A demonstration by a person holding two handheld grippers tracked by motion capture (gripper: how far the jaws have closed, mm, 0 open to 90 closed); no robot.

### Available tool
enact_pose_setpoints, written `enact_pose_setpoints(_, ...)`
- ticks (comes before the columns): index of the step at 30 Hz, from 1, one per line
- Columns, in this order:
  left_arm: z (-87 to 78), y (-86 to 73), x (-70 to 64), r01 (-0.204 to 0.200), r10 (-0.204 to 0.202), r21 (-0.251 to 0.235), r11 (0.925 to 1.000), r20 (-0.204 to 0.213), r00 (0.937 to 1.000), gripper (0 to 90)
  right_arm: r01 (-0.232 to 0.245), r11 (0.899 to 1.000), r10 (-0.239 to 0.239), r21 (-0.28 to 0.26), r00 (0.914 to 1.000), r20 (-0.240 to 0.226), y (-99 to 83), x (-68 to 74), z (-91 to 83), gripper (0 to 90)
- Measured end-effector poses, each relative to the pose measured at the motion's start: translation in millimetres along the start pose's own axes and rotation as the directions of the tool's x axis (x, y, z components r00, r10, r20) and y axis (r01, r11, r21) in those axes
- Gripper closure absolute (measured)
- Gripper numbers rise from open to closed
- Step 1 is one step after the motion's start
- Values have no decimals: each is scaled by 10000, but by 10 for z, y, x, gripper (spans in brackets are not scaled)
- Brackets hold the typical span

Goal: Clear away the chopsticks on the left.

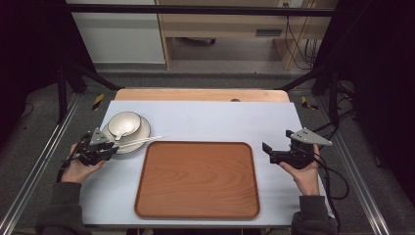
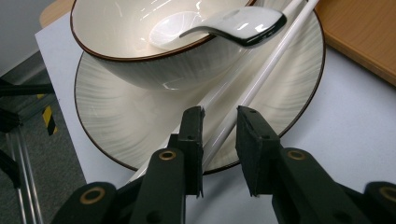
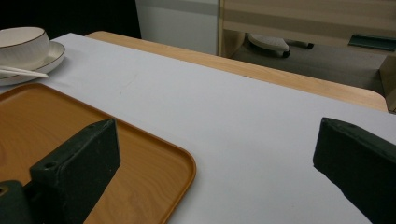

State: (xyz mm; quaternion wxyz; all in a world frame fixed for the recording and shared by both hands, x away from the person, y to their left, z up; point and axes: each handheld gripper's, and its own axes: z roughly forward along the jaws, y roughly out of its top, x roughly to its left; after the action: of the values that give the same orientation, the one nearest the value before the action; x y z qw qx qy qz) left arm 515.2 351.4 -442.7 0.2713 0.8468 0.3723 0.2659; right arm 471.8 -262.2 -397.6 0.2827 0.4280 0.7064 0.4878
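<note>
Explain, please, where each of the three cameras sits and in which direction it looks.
High view: above the person's side, looking forward and down on the table; both hands show, with left gripper and right gripper.
Left gripper view: on the left gripper, looking along its jaws at chopsticks, plate, bowl and spoon.
Right gripper view: on the right gripper, looking over the tray toward the far table edge.
Shared: the tray, plate, bowl and chopsticks appear in all three views.

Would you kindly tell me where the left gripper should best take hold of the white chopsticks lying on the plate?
Probably at the near ends of the chopsticks, over the plate rim, coming from the person's side: the left gripper already straddles one there, clear of the bowl.
</note>
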Motion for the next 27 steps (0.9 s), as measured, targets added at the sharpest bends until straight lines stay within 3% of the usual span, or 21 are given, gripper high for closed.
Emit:
enact_pose_setpoints(19, -40, 9, -61, 648, -648, 46, 9979, 184, 9977, 780, 17, 10000, -16, 20, 10000, -39, 1, -1, -6, 12)
enact_pose_setpoints(27, -5, 18, -51, 1028, -1022, -123, 9946, 445, 9938, 713, -3, 10000, 3, 16, 10000, -76, 0, 4, 1, 12)
